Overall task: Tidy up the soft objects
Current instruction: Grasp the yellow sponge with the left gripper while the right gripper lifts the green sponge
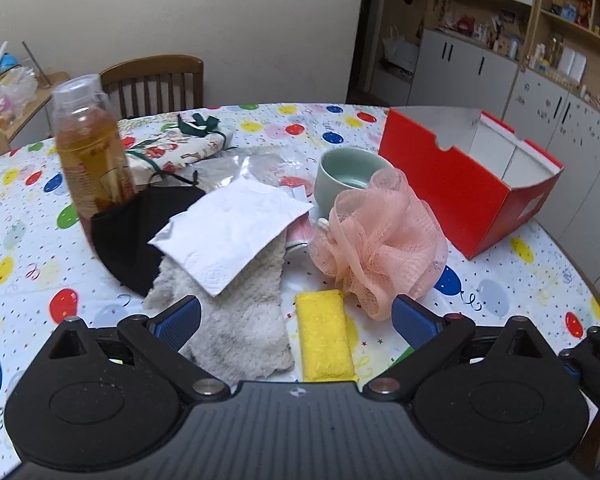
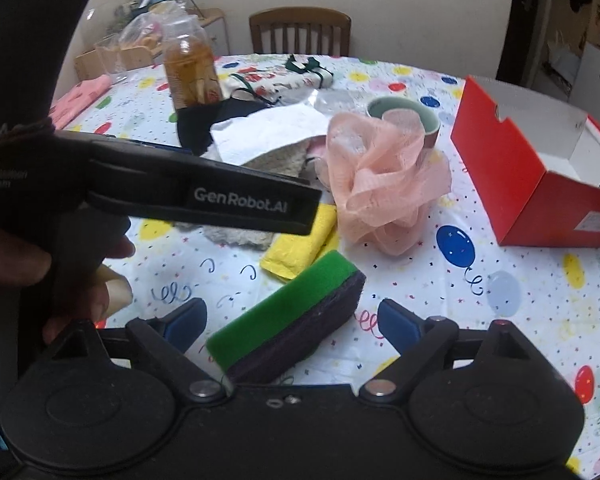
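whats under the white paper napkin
The white paper napkin lies on a grey fluffy cloth, partly over a black mask. What else it covers is hidden.

Open left claw (image 1: pixel 296 322), yellow sponge (image 1: pixel 326 338), towel (image 1: pixel 236 320)

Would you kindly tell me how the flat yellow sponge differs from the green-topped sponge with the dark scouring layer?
The flat yellow sponge is one colour throughout; the green-topped sponge has two layers, green over dark purple. The yellow one looks thinner, the green one thicker. The yellow one lies beside the grey fluffy towel; the green one lies apart, nearer the camera. Both rest on the balloon-print tablecloth.
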